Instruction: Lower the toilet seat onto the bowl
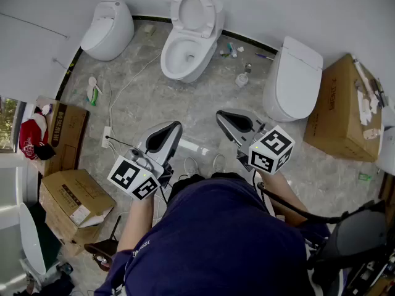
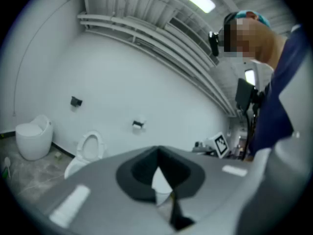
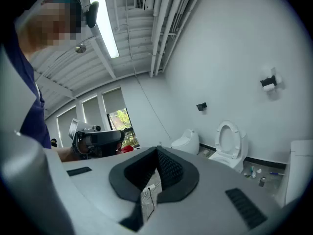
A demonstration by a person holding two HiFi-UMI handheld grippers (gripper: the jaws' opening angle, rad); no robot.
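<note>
Held both tools close in front of the body, well short of the work. Had the left gripper (image 1: 165, 135) closed, tips together, nothing between them. Had the right gripper (image 1: 233, 123) closed and empty likewise.

Stood on grey floor, a white cable (image 1: 126, 82) trailing across it between here and the target. Judged a careful walk forward necessary before any reach, minding that cable underfoot.

Found the toilet seat (image 1: 176, 8) farther off, raised upright by the back wall, well apart from both grippers, with the bowl (image 1: 170, 57) open beneath it. Noted small bottles (image 1: 242, 79) on the floor just beside that toilet. Set aside the closed toilet (image 1: 293, 82) to the right and the rounded one (image 1: 106, 29) to the left as no part of the job.

Judged the task not yet begun. Thought it best to approach square-on, open one gripper, take the seat's top edge, tip it forward past balance, then ease it down under control rather than let it slam. Could not clearly make out a separate lid behind the seat from this far, though possibly there. Meant to take the ring alone.
</note>
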